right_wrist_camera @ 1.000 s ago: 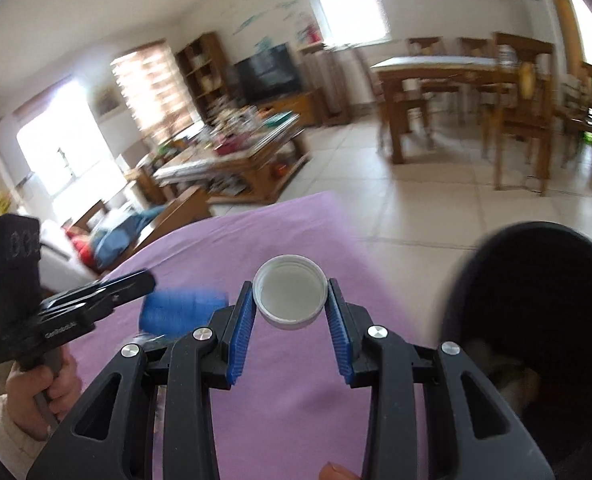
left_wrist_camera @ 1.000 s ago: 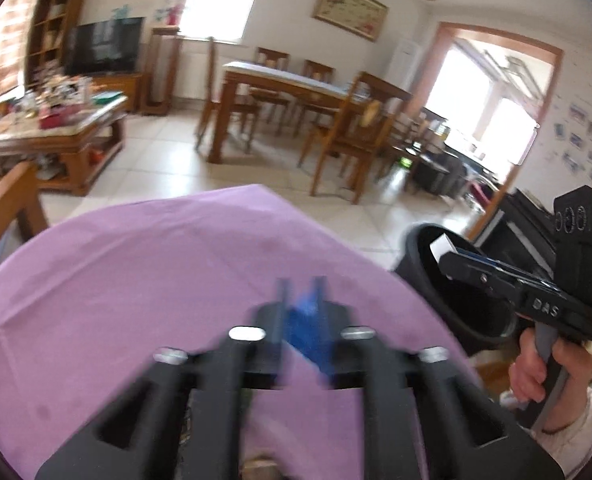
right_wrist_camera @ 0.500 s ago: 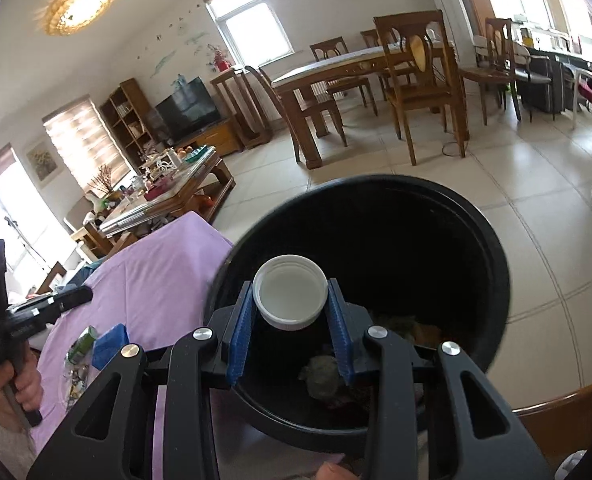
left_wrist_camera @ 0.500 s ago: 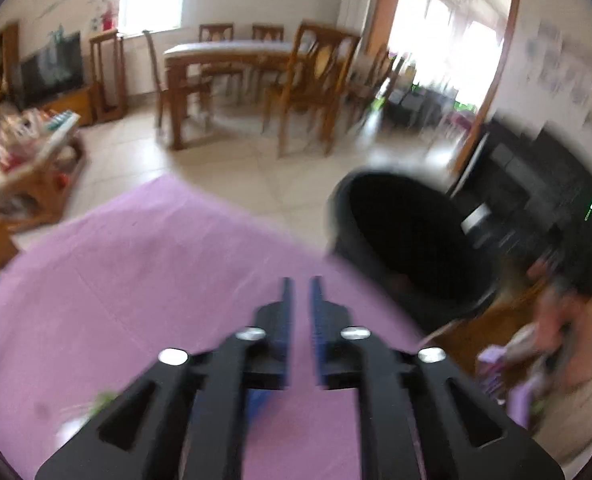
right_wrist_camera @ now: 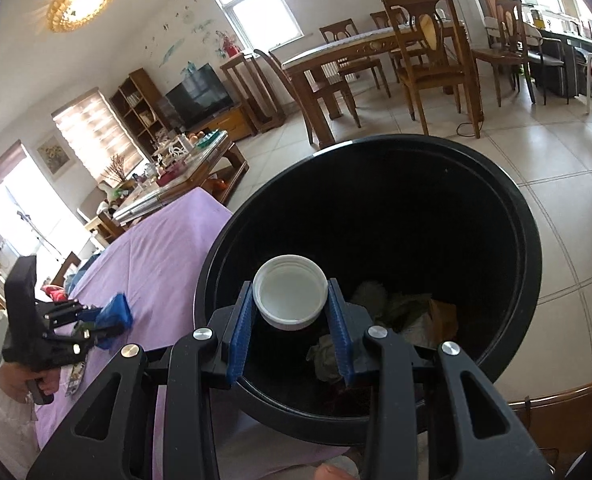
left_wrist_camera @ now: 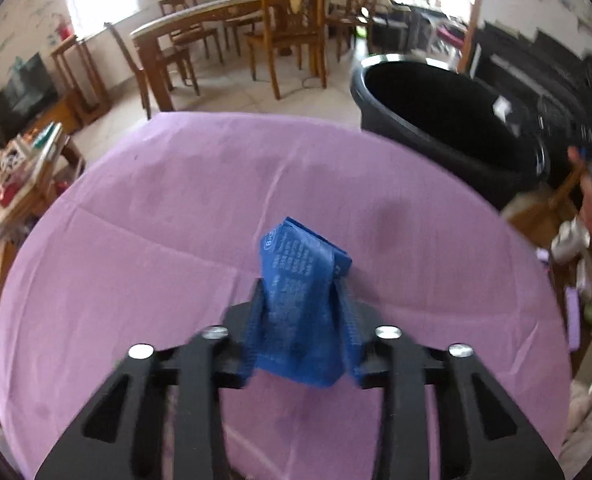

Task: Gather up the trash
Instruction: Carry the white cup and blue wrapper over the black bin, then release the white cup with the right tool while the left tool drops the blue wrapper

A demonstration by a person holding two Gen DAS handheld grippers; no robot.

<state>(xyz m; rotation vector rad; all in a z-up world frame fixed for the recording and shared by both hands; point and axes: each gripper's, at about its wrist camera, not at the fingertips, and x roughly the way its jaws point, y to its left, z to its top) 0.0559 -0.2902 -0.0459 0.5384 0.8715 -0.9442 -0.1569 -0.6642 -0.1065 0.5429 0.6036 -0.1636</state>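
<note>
My left gripper [left_wrist_camera: 302,308] is shut on a crumpled blue wrapper [left_wrist_camera: 302,280] and holds it above the purple tablecloth [left_wrist_camera: 176,220]. The left gripper [right_wrist_camera: 92,320] with the wrapper [right_wrist_camera: 116,312] also shows in the right wrist view. My right gripper [right_wrist_camera: 292,312] is shut on a white bottle cap [right_wrist_camera: 290,296] and holds it over the open mouth of the black trash bin [right_wrist_camera: 496,216]. Crumpled trash [right_wrist_camera: 408,312] lies at the bin's bottom. In the left wrist view the bin [left_wrist_camera: 448,120] stands past the table's far right edge.
A wooden dining table with chairs [right_wrist_camera: 376,64] stands across the tiled floor. A cluttered coffee table [right_wrist_camera: 176,176] and a TV [right_wrist_camera: 200,96] are to the left. Another small wrapper [right_wrist_camera: 76,372] lies on the cloth under the left gripper.
The left gripper has lifted the blue wrapper off the cloth and swung back toward the table. The right gripper has carried the cap from over the table to over the bin.
</note>
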